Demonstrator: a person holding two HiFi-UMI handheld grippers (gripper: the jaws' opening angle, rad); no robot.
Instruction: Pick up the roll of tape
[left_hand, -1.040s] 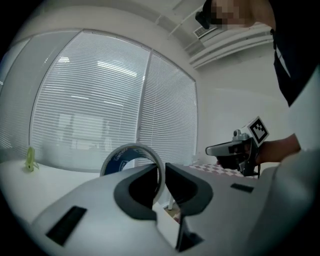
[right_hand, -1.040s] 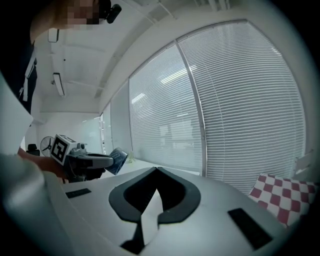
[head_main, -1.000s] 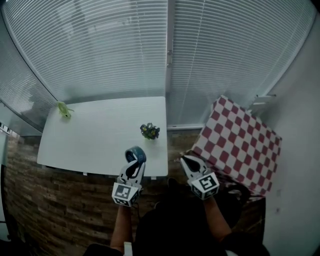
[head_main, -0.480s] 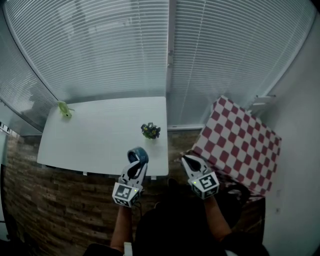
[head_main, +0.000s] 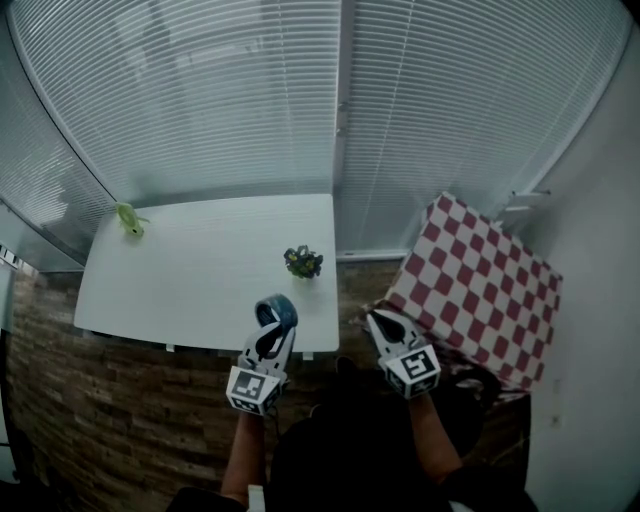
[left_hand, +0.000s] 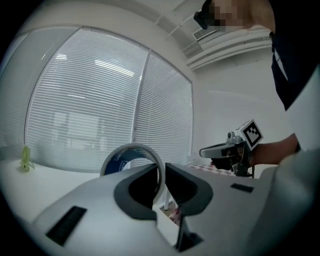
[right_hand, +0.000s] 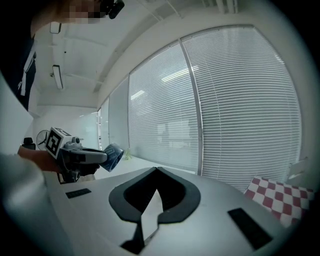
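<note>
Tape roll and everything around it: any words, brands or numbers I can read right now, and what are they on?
Tape roll, held in the left gripper: white lettering on its blue inner face, too blurred to read.
Marker cube on the right gripper: a black-and-white square pattern, no words or numbers.
No other print shows in any view.

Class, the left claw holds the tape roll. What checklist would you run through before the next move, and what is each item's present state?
1. The left claw is shut on the roll of tape: ok.
2. Pads pinch the roll's wall, one inside the ring: ok.
3. Roll is off the white table: ok, judging by the right gripper view.
4. The right claw is shut and empty: ok.
5. The small plant and green toy stand apart from the roll: ok.
6. Grip firmness: cannot tell.
</note>
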